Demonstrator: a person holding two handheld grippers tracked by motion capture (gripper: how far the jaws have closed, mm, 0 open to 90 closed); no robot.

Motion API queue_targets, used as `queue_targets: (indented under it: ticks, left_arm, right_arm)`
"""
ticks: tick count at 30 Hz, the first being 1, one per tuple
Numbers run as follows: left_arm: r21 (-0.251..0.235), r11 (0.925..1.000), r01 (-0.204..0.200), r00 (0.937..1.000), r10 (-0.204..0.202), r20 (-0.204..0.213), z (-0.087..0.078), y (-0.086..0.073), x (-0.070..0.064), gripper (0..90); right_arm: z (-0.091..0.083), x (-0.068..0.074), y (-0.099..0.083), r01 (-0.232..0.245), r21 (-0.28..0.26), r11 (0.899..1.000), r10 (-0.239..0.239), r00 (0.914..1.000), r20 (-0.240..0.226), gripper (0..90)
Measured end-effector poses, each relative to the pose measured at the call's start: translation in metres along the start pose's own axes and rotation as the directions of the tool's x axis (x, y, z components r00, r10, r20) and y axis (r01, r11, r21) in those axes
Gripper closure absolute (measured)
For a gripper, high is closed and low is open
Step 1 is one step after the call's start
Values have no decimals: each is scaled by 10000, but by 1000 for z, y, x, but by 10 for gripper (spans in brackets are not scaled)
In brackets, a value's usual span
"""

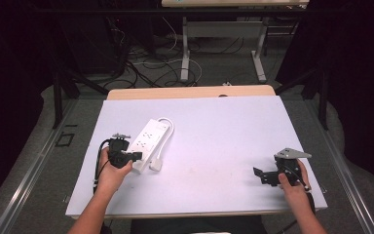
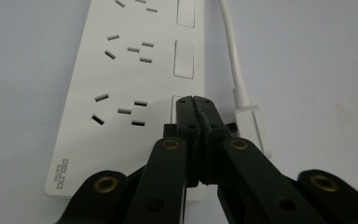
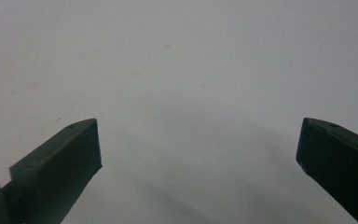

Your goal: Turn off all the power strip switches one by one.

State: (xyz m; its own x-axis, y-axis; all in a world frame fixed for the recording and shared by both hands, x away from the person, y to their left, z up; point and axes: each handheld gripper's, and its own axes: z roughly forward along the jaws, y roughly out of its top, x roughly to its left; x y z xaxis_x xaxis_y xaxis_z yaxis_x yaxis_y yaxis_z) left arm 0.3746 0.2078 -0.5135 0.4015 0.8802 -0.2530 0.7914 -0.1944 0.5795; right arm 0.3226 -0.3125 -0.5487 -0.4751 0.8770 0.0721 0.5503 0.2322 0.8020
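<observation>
Your left gripper [image 1: 135,156] sits right at the near end of the white plastic power strip [image 1: 147,138], which lies at a slant on the left half of the desk [image 1: 214,141], a white-covered top with a strip of wood showing along its far edge. In the left gripper view the two black fingers [image 2: 186,116] are pressed flat together with no gap between them, and nothing is pinched in there. Their joined tips [image 2: 196,109] rest over the nearest of the rectangular rocker switches [image 2: 183,58] along the strip's right edge; I cannot tell whether they are actually pushing down on it. Beside the tips, the strip's white cord [image 2: 233,56] runs down into its flat white plug [image 2: 254,126], which lies on the desk close by the strip's edge. The socket slots and the grey brand lettering [image 2: 61,173] are to the left of your fingers.

Your right gripper [image 1: 260,174] is well apart from all that, over on the right side of the desk near the front edge, in your right hand [image 1: 294,187]. Its fingers [image 3: 60,158] are spread wide and empty, with bare desk surface between them.
</observation>
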Motion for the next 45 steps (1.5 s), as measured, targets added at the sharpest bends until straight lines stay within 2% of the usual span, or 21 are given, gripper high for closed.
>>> queue_targets:
  ticks: [13, 17, 19, 20, 28, 30, 31, 32, 33, 42, 43, 45]
  left_arm:
    - [346, 9994, 80, 9999, -76, -125, 6, -1, 5, 900]
    - [190, 9997, 163, 9998, -162, -82, 7, -2, 5, 900]
    - [326, 9994, 104, 9999, -103, -56, 7, -1, 6, 900]
    - [155, 9998, 141, 9998, -139, -108, 8, -2, 5, 900]
    - [264, 9996, -39, 9999, 42, -143, 10, -1, 2, 900]
    - [305, 9995, -49, 9998, 56, -215, 12, -2, 1, 900]
    - [461, 9989, -85, 9999, 90, -107, 10, -1, 2, 900]
    - [260, 9997, 33, 9999, -29, -149, 12, -2, 2, 900]
    - [384, 9992, 58, 10000, -57, -23, 11, -2, 3, 900]
    - [225, 9996, 172, 9998, -171, -51, 11, -3, 4, 900]
    - [371, 9992, 117, 9999, -116, -34, 10, -2, 4, 900]
    - [221, 9997, 144, 9999, -143, -69, 11, -3, 4, 900]
  right_arm:
    - [0, 0, 0, 8, -4, 10000, -8, 10000, 0, 0]
    - [0, 0, 0, 6, -10, 10000, -6, 10000, 18, 0]
    - [-1, 0, 0, 11, 19, 10000, -11, 10000, 44, 0]
    - [-1, 0, 0, 25, 13, 10000, -25, 10000, 41, 0]
    - [0, 0, 0, 26, 1, 10000, -26, 10000, -5, 0]
    - [0, 0, 0, 45, 10, 10000, -45, 10000, 0, 0]
    - [0, 0, 0, 38, 18, 10000, -38, 10000, -3, 0]
    - [0, 0, 0, 37, 20, 10000, -37, 10000, 0, 0]
    - [0, 0, 0, 50, 15, 10000, -50, 10000, -2, 0]
    - [0, 0, 0, 45, 24, 10000, -45, 10000, -1, 0]
    - [0, 0, 0, 46, 22, 10000, -46, 10000, 0, 0]
    - [0, 0, 0, 38, 11, 10000, -38, 10000, 7, 0]
